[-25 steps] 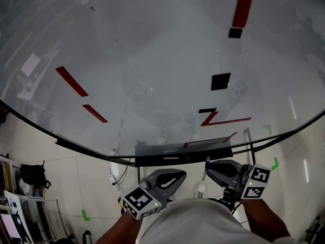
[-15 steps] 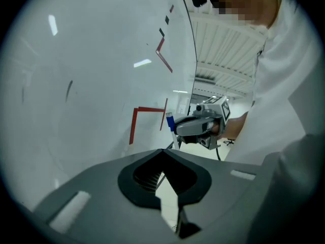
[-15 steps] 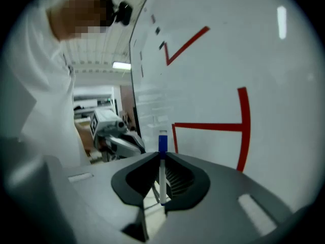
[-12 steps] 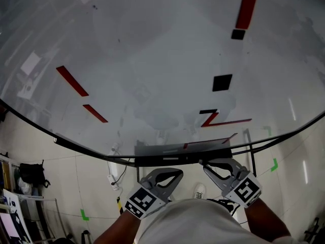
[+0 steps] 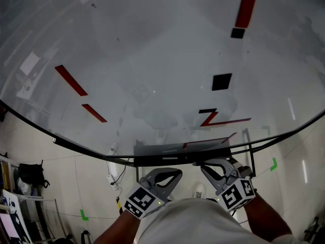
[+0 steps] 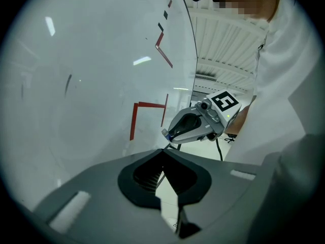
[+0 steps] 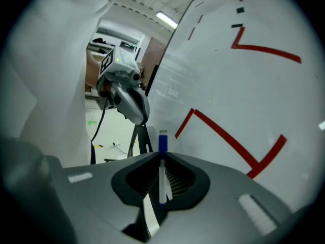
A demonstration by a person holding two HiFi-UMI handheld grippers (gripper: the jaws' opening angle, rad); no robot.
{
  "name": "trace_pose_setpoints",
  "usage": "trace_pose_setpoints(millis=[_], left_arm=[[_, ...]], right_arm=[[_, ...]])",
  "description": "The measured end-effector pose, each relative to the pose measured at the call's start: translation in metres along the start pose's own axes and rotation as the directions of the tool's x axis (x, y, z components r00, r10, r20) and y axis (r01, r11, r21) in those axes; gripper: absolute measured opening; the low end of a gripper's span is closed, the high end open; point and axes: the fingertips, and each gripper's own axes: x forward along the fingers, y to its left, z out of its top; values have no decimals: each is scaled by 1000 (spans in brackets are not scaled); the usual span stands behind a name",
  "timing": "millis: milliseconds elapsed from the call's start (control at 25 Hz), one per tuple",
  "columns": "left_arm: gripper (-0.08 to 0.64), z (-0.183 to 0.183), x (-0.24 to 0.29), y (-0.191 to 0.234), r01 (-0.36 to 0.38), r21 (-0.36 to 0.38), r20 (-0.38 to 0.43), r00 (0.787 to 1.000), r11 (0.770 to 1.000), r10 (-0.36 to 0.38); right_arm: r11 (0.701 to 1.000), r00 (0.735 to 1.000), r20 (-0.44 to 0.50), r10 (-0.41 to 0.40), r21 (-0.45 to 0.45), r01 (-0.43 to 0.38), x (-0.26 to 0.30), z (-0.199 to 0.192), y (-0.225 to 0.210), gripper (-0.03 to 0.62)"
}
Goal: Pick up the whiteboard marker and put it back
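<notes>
Right gripper view: the right hand-held gripper (image 7: pixel 161 155) clamps the whiteboard marker (image 7: pixel 162 142).

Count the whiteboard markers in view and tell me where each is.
1. The whiteboard marker is clamped in the right gripper, close to the whiteboard. Others may be hidden.

No words, brands or numbers can be read. Only coded black-and-white squares are shown, on the left gripper (image 5: pixel 179 173) and the right gripper (image 5: pixel 202 165).
</notes>
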Motion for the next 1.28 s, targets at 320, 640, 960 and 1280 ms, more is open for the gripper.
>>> trace_pose_setpoints(millis=[320, 640, 960, 1280], left_arm=[[17, -3, 0, -2, -1, 4, -6, 1000, 1000, 1], [17, -6, 0, -3, -7, -7, -9, 1000, 1000, 7], [17, -10, -3, -5, -5, -13, -16, 1000, 1000, 5], [17, -14, -4, -6, -9, -32, -14, 1000, 999, 8]], right_arm=[[986, 993, -121, 17, -163, -36, 15, -14, 7, 35], [969, 938, -344, 46, -215, -126, 33, -51, 9, 35], [952, 900, -431, 65, -244, -185, 49, -79, 15, 35], [937, 860, -504, 81, -254, -238, 71, -105, 21, 35]])
